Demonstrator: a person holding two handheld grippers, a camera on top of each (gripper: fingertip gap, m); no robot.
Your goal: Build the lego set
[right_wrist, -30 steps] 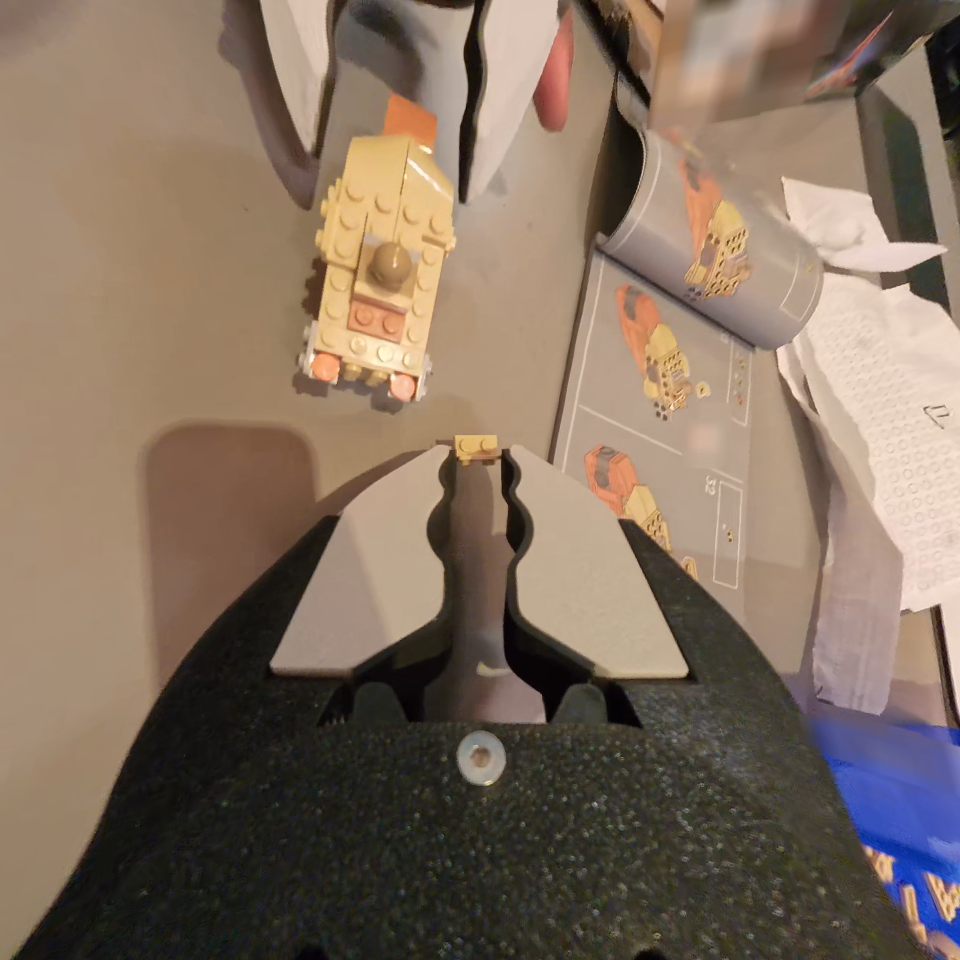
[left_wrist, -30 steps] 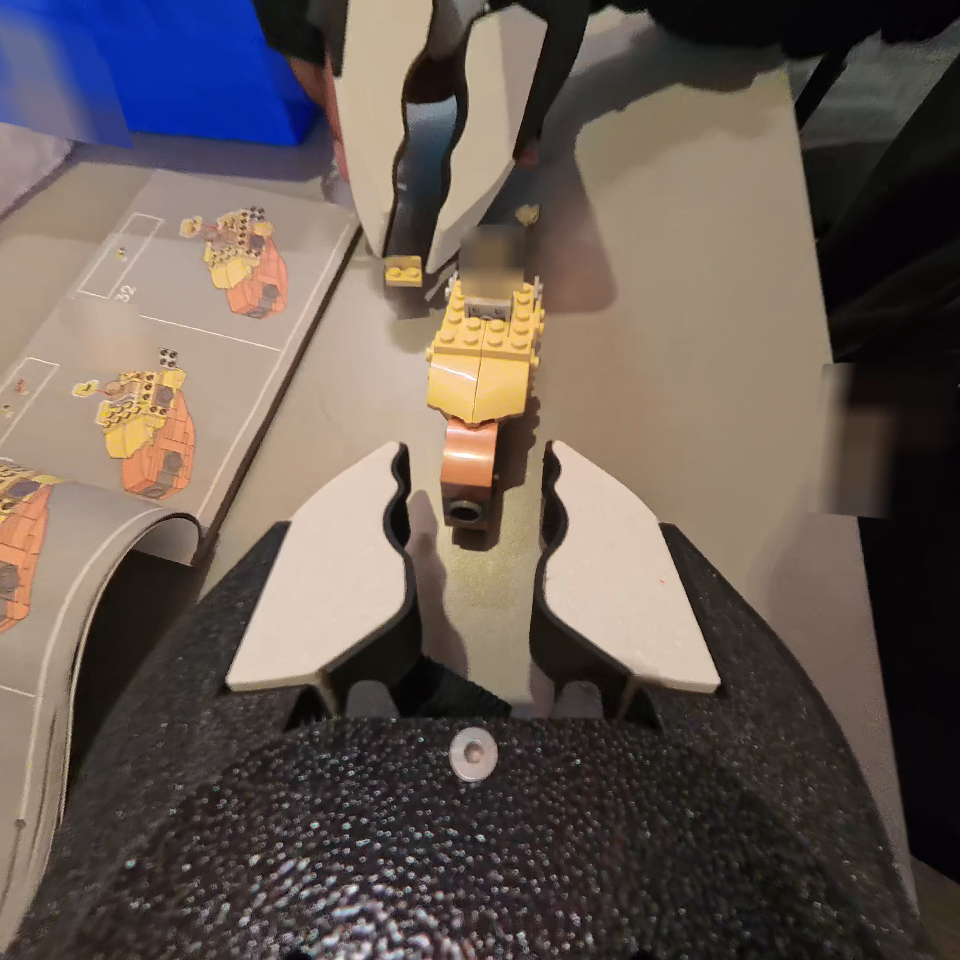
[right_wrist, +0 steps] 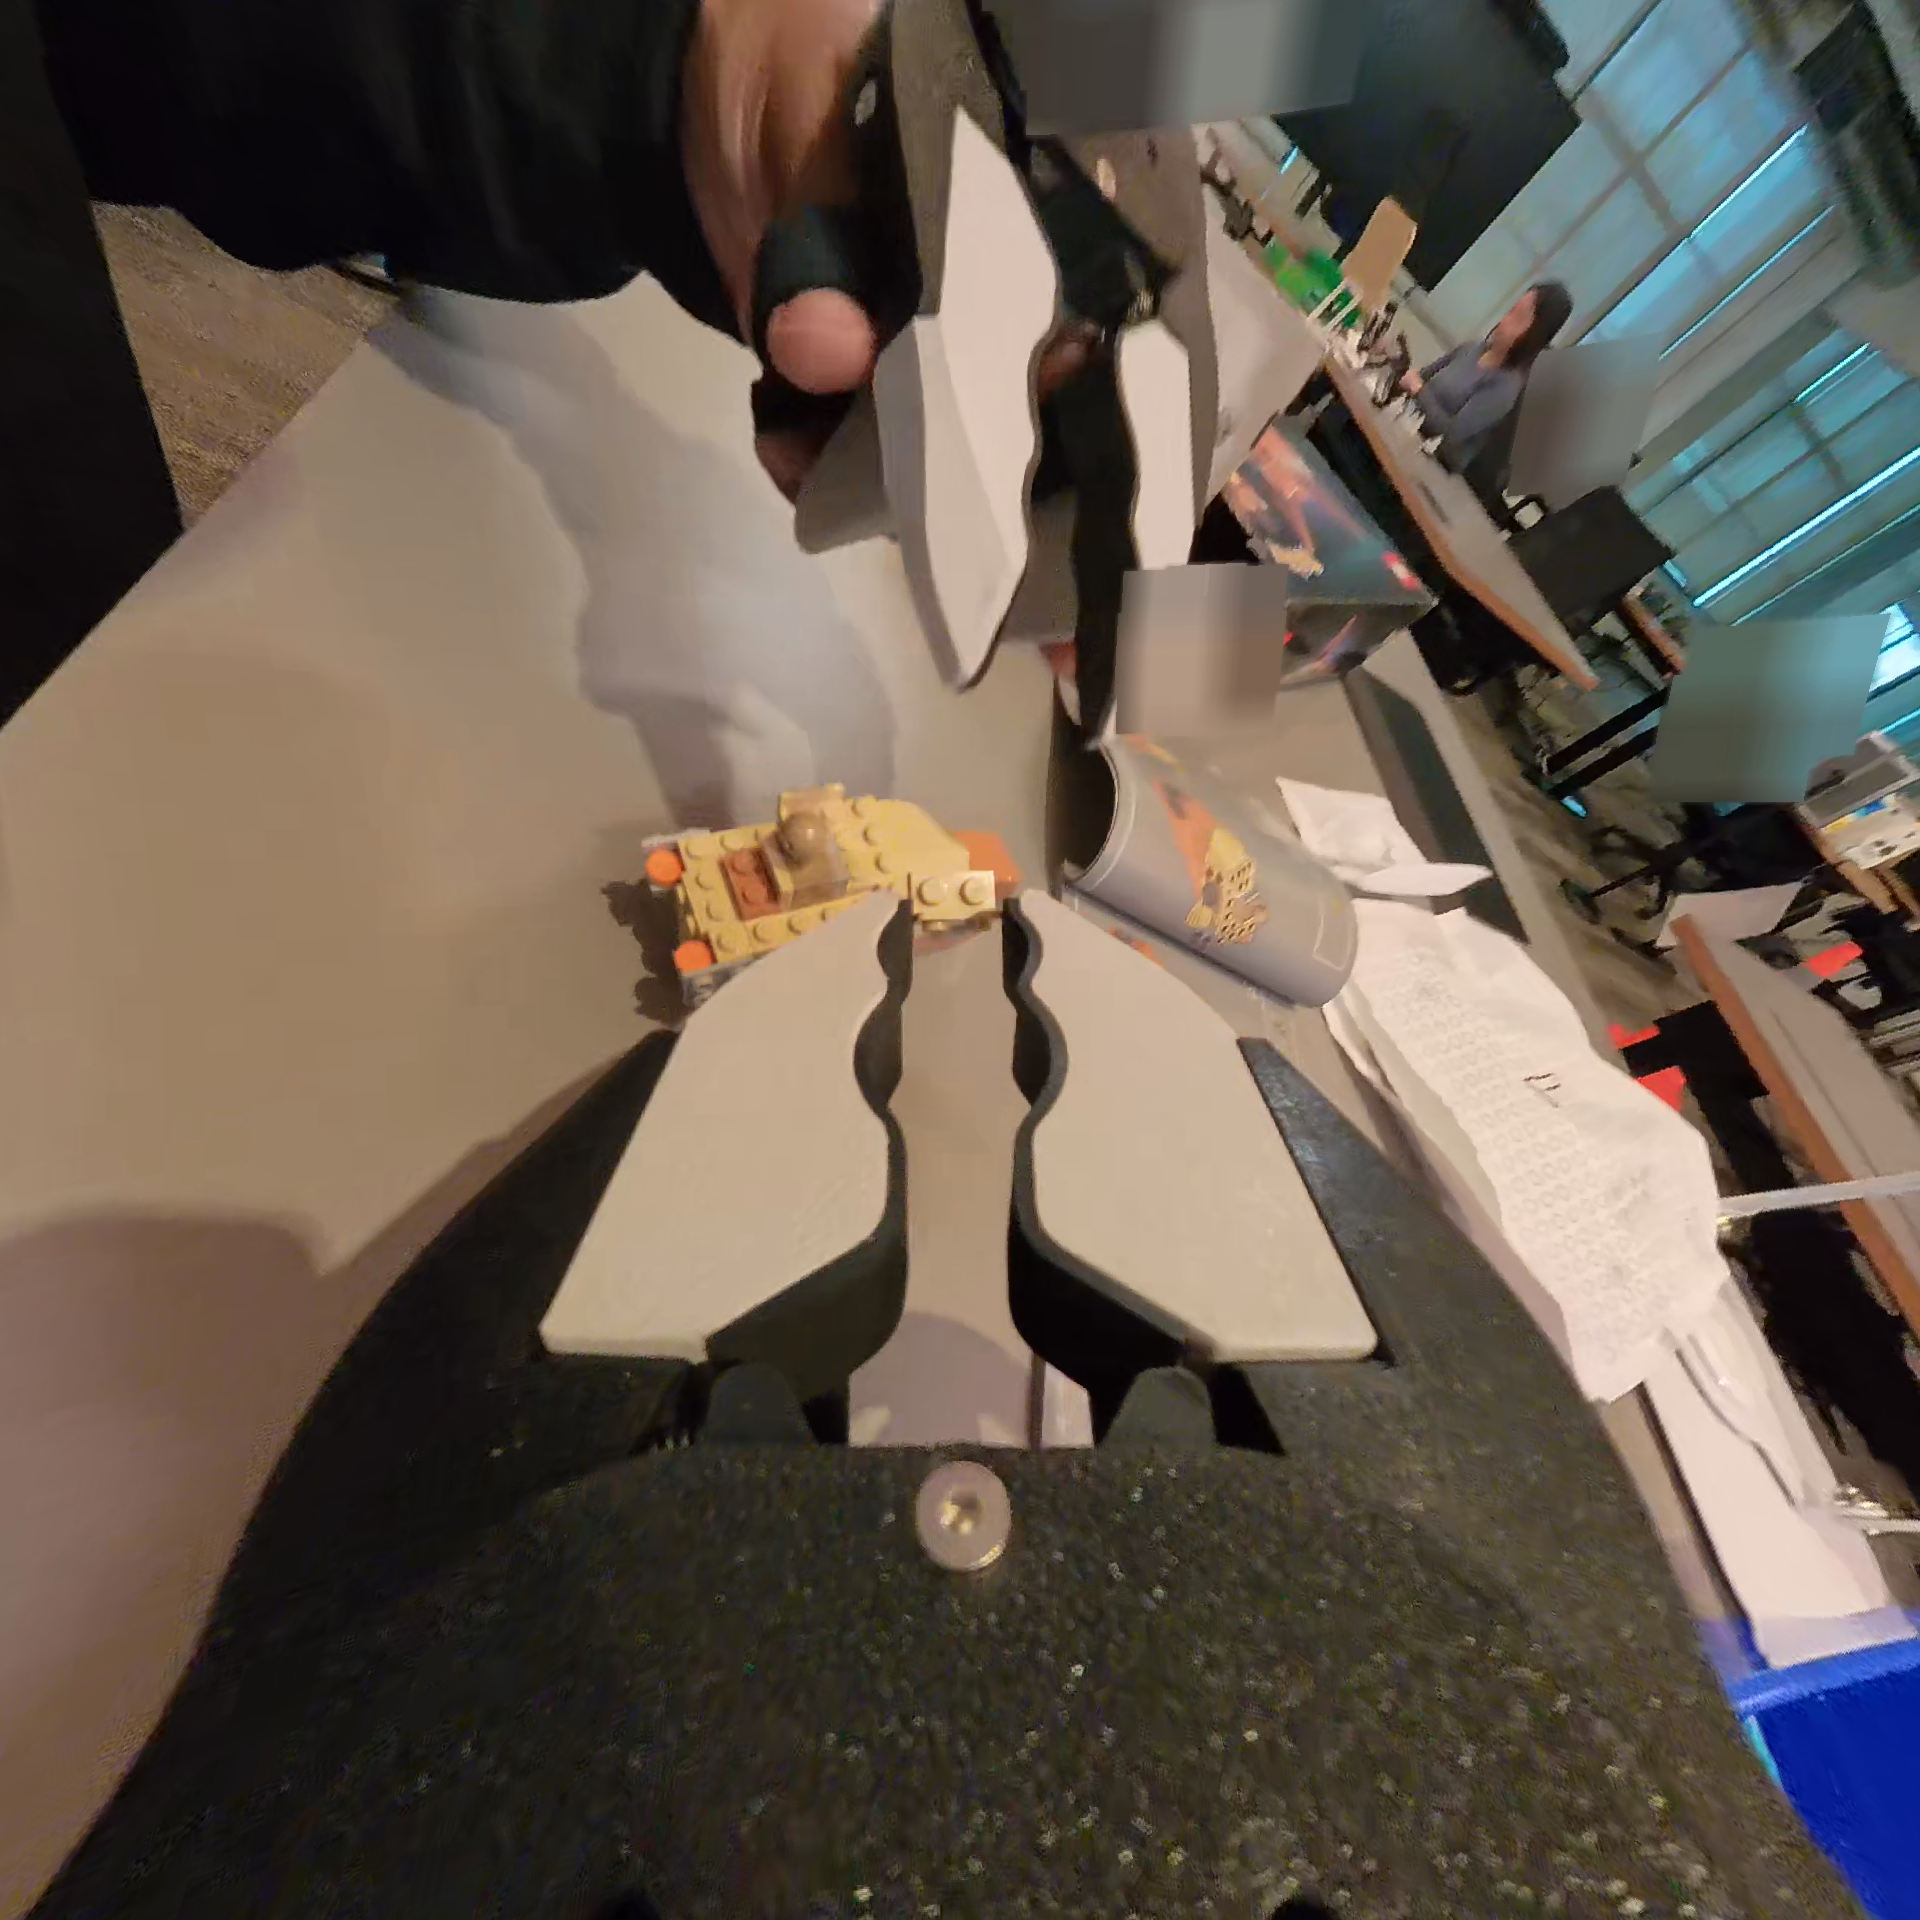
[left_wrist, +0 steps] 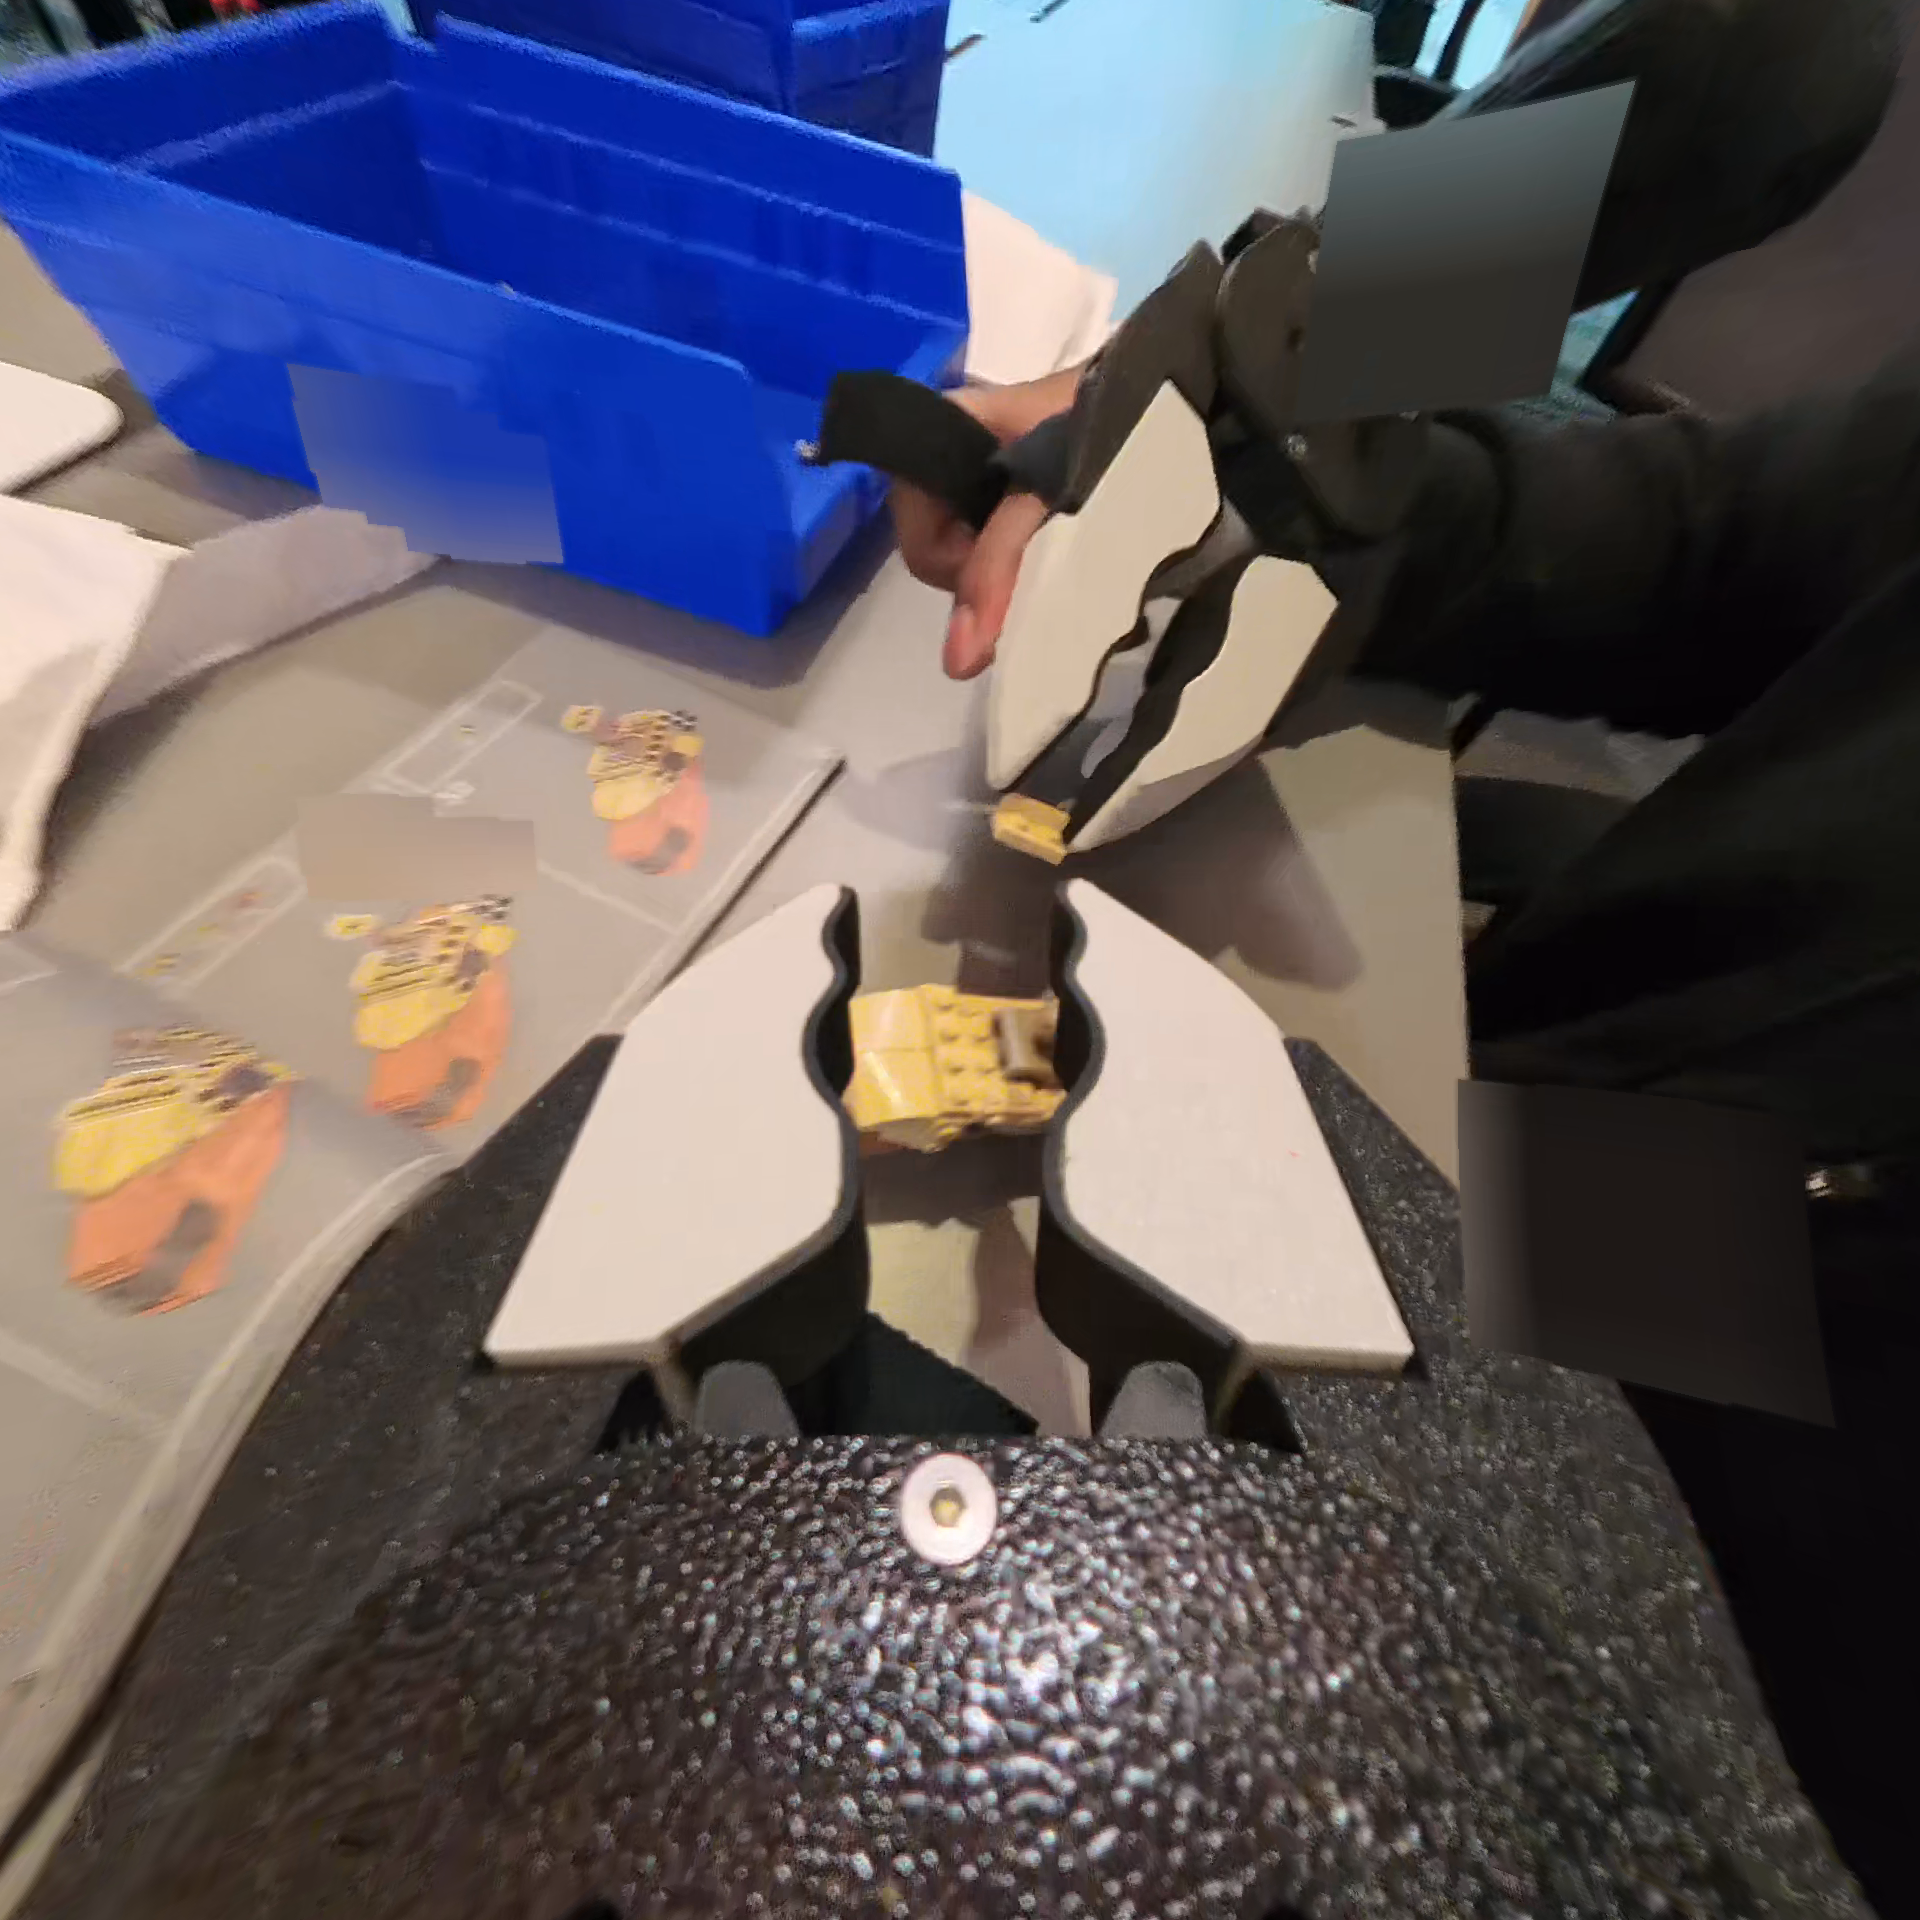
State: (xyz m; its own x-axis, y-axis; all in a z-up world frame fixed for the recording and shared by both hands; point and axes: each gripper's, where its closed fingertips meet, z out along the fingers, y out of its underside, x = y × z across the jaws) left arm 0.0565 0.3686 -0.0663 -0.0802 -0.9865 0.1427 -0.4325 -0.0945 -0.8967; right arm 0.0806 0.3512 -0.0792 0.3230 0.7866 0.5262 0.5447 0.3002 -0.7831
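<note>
Right wrist view, right gripper [right_wrist: 956, 914] now lifted, tan plate [right_wrist: 951, 890] over model [right_wrist: 800, 883]

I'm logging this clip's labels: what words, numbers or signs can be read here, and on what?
Nothing here can be read.
Instruction booklet: small step numbers beside the drawings, too blurred to read.
White perforated paper: one small dark mark, too small to read.
Printed box at the table's far end: its print is blurred.
</note>
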